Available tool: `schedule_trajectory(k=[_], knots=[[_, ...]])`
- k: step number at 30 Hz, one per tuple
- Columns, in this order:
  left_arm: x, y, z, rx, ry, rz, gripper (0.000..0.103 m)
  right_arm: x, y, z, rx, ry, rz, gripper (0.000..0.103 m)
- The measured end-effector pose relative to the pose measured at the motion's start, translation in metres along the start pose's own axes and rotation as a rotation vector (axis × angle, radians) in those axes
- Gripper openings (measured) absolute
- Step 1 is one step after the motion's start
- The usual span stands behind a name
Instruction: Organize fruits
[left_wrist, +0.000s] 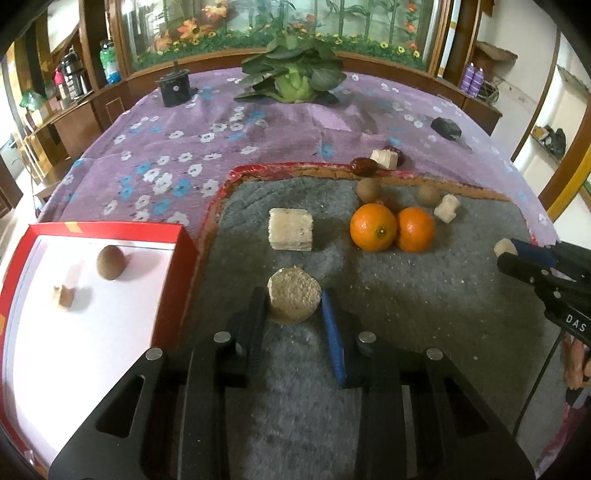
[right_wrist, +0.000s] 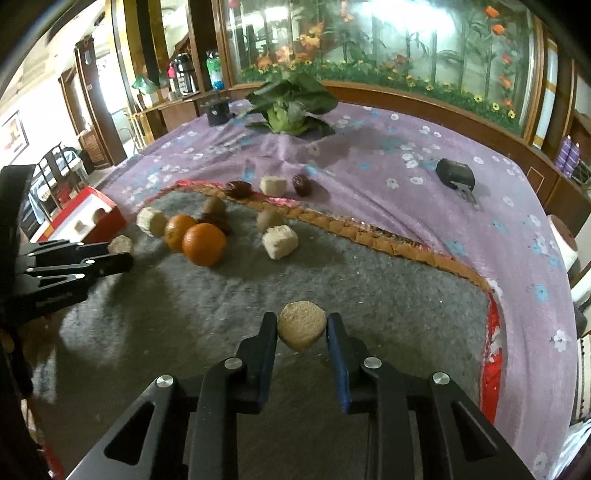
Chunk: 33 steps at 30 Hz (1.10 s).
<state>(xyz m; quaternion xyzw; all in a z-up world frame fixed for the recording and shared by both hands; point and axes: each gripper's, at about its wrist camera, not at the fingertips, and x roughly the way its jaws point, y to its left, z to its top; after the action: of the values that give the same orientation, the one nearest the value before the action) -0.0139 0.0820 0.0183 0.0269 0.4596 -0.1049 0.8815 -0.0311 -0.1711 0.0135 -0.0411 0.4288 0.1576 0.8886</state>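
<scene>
My left gripper (left_wrist: 294, 304) is shut on a round beige sugarcane piece (left_wrist: 294, 294) just above the grey mat (left_wrist: 424, 314), beside the red box (left_wrist: 184, 242). The box holds a brown round fruit (left_wrist: 110, 263) and a small cane bit (left_wrist: 64, 296). My right gripper (right_wrist: 301, 329) is shut on another beige cane piece (right_wrist: 301, 325) above the mat (right_wrist: 369, 280); it shows at the right of the left wrist view (left_wrist: 508, 253). Two oranges (left_wrist: 373, 227) (left_wrist: 415, 229) lie mid-mat, also in the right wrist view (right_wrist: 204, 243), with a cane block (left_wrist: 290, 229), brown round fruits (left_wrist: 368, 189) and red dates (left_wrist: 364, 166).
The mat lies on a purple flowered tablecloth (left_wrist: 166, 147). A leafy green vegetable (left_wrist: 293, 79) and a black grinder (left_wrist: 174, 88) stand at the back. A small black object (left_wrist: 447, 128) lies at the back right. A wooden cabinet with a flower picture runs behind.
</scene>
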Motion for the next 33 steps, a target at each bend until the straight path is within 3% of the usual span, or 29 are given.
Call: schedule_trajectory(k=[4, 15, 33], knots=[[-0.018, 0.003, -0.004, -0.008, -0.028, 0.000, 0.029, -0.013, 0.013, 0.003, 0.001, -0.020, 0.056, 0.027], [-0.055, 0.030, -0.014, -0.071, -0.085, 0.054, 0.029, -0.022, 0.073, 0.018, -0.098, -0.049, 0.103, 0.027], [-0.068, 0.120, -0.030, -0.204, -0.083, 0.197, 0.029, 0.017, 0.199, 0.058, -0.281, -0.004, 0.264, 0.026]])
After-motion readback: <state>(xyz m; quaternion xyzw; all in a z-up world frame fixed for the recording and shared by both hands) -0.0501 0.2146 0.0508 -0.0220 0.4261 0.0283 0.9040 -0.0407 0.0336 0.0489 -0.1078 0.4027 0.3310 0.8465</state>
